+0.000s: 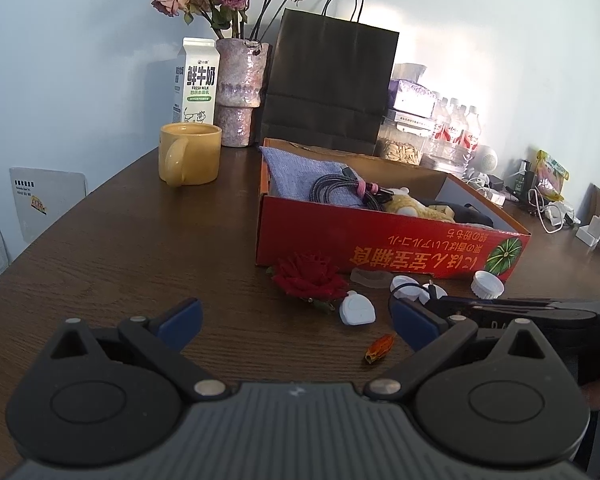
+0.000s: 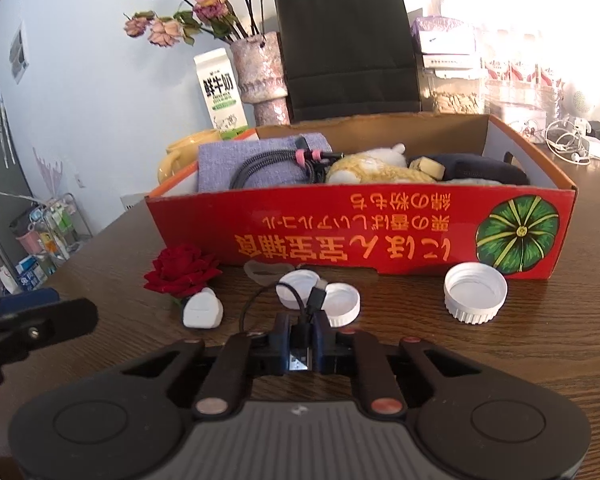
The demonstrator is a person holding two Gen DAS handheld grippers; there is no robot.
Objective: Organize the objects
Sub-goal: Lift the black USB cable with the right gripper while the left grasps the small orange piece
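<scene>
A red cardboard box (image 1: 380, 240) (image 2: 340, 236) sits on the wooden table and holds a purple cloth, a coiled cable (image 2: 268, 164), a plush toy (image 2: 372, 170) and a dark pouch. In front of it lie a red rose (image 1: 308, 276) (image 2: 180, 270), a white charger plug (image 1: 356, 310) (image 2: 202, 308), white caps (image 2: 475, 292) (image 1: 487, 285) and a small orange bud (image 1: 380, 348). My right gripper (image 2: 302, 340) is shut on a short black USB cable (image 2: 300, 356) near the caps. My left gripper (image 1: 296, 320) is open and empty, just short of the plug.
A yellow mug (image 1: 190, 152), a milk carton (image 1: 196, 80), a vase of dried roses (image 1: 240, 92) and a black paper bag (image 1: 328, 84) stand behind the box. Bottles, chargers and cables (image 1: 548, 204) crowd the far right.
</scene>
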